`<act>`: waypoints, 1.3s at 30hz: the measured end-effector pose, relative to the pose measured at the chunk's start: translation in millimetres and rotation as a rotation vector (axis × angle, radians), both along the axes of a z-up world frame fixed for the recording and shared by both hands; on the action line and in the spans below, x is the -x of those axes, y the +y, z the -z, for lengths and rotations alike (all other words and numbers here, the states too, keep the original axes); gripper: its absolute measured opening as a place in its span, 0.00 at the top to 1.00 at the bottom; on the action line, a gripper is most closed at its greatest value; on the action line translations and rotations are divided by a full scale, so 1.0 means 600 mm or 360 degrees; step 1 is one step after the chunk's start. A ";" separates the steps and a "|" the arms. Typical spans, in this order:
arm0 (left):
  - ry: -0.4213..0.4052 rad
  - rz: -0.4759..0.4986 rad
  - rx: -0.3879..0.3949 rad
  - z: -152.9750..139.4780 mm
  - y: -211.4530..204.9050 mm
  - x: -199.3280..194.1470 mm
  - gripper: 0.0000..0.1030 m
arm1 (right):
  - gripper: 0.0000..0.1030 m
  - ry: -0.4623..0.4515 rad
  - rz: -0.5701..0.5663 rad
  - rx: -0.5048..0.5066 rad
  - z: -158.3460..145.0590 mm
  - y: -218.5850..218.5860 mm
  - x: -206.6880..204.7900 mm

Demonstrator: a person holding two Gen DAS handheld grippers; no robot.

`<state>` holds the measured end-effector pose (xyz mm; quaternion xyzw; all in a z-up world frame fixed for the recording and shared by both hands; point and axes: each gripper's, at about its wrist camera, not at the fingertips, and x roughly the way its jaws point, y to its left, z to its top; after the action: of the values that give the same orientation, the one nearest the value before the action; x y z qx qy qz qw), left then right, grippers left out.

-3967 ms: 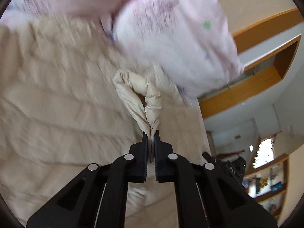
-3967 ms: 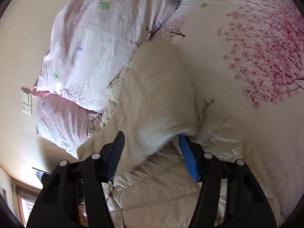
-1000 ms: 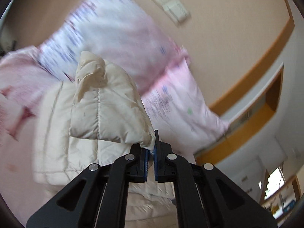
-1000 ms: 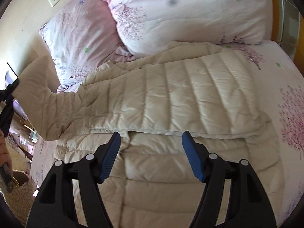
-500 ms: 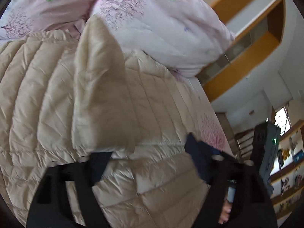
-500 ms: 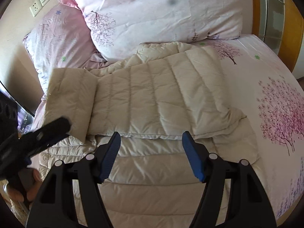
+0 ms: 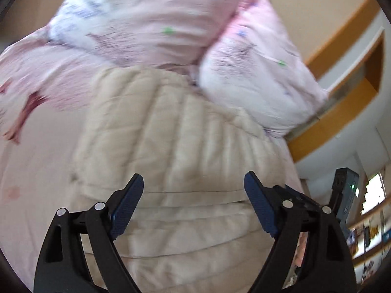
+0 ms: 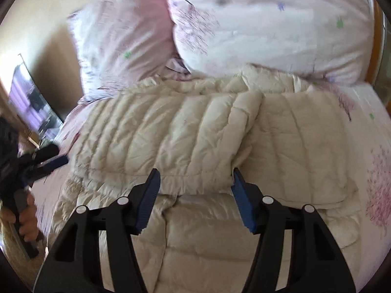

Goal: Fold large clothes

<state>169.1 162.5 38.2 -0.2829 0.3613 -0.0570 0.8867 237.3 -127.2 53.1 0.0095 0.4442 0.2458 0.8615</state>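
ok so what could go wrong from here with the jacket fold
The puffy cream jacket may spring back: the sleeve folded across it lies loose, held by nothing.

The right gripper, jaws just closing around the sleeve's cuff edge, might pinch only the top layer and drag the fold askew.

The collar end sits against the pillows, so a further fold could snag there.

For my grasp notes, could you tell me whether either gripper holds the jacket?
No: the left gripper and right gripper stand open over the cream jacket.
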 end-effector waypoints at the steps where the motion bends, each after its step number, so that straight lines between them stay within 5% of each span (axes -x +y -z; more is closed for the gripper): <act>1: 0.0017 -0.0017 -0.0011 0.008 0.011 0.006 0.18 | 0.46 0.0045 0.0052 -0.0012 0.007 -0.004 -0.011; 8: 0.0035 -0.0060 -0.0133 0.026 0.025 0.016 0.18 | 0.49 0.0292 0.0320 -0.0247 0.046 -0.071 -0.058; 9: 0.0040 -0.0053 -0.0130 0.029 0.025 0.016 0.18 | 0.60 0.0313 0.0320 -0.0257 0.053 -0.071 -0.062; 10: 0.0041 -0.0048 -0.0128 0.030 0.026 0.016 0.18 | 0.92 0.0317 0.0295 -0.0268 0.056 -0.068 -0.063; 11: 0.0038 -0.0042 -0.0130 0.030 0.025 0.018 0.18 | 0.95 0.0293 0.0253 -0.0277 0.053 -0.060 -0.061; 15: 0.0004 -0.0045 -0.0171 0.029 0.022 0.026 0.18 | 0.95 -0.0042 0.0259 -0.0295 -0.005 -0.052 -0.029; 17: 0.0001 -0.0058 -0.0182 0.030 0.026 0.030 0.18 | 0.95 -0.0098 0.0308 -0.0287 -0.018 -0.059 -0.021; 28: 0.0070 -0.0131 -0.0252 0.046 0.057 0.077 0.18 | 0.95 0.0149 0.0420 -0.0214 0.050 -0.092 -0.036; 32: 0.0094 -0.0100 -0.0289 0.050 0.062 0.105 0.18 | 0.84 0.0211 0.0378 -0.0137 0.058 -0.083 -0.039; 36: 0.0118 0.0018 -0.0339 0.057 0.061 0.156 0.18 | 0.45 0.0159 0.0309 -0.0157 0.026 -0.114 -0.014; 39: 0.0114 0.0114 -0.0239 0.065 0.066 0.197 0.18 | 0.34 0.0163 0.0217 -0.0196 0.004 -0.164 0.019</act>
<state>51.0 202.1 -0.6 -0.2043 0.4059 -0.0514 0.8893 225.9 -225.4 50.9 0.1051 0.4702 0.2126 0.8501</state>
